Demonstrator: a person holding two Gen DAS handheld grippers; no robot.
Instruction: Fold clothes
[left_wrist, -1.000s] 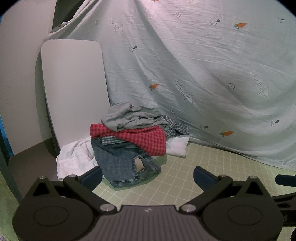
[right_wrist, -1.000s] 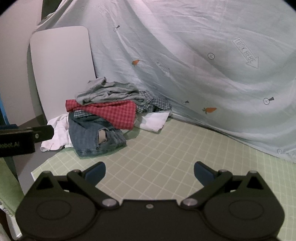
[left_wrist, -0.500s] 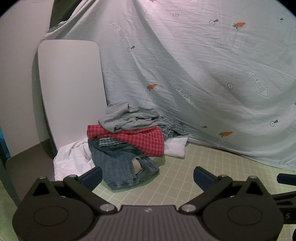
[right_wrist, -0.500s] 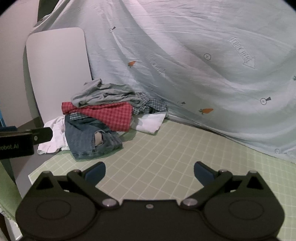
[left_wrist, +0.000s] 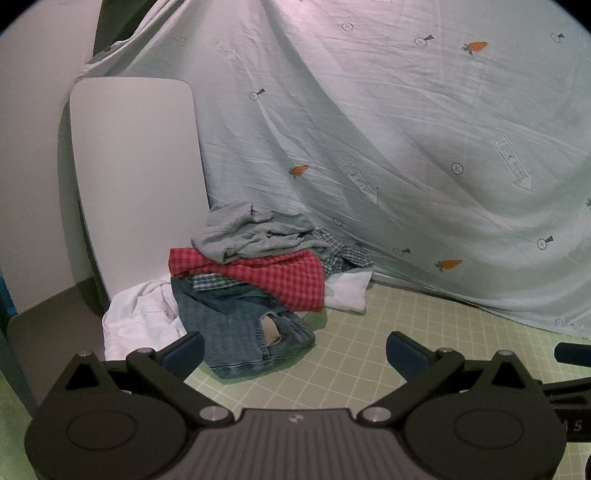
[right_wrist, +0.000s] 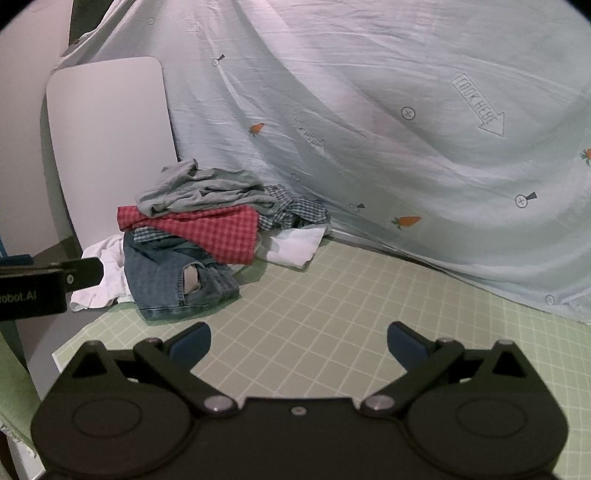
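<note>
Unfolded heap of clothes sits at the far left corner of the pale green gridded mat (right_wrist: 332, 314), against the light blue carrot-print sheet (right_wrist: 406, 74) and a white rounded board (left_wrist: 136, 184) leaning behind it.

Top of heap: crumpled grey knit garment (left_wrist: 255, 236). Under it a red checked shirt (left_wrist: 288, 277), then faded blue denim jeans (left_wrist: 236, 325) spilling forward onto the mat. A blue-and-white checked shirt (right_wrist: 295, 214) lies at the back right, and white cloth shows on both sides, bunched at the left (left_wrist: 140, 317) and flatter at the right (right_wrist: 295, 247).

Our left gripper (left_wrist: 293, 352) has its fingers spread wide, nothing between them, low over the mat and near the denim hem. Our right gripper (right_wrist: 297, 341) is likewise spread and empty, well apart from the heap over bare mat.

Handling, as we judge it: everything here is limp and will drape, not hold shape. Denim is the heaviest and stiffest, and it is pinned under the others, so pulling it first would drag the pile. The grey knit looks light, stretchy and free on top, making it the sensible first pick. We would pinch a raised fold or an edge, not the flat middle, and take a second corner with the other gripper to spread it on the mat.
</note>
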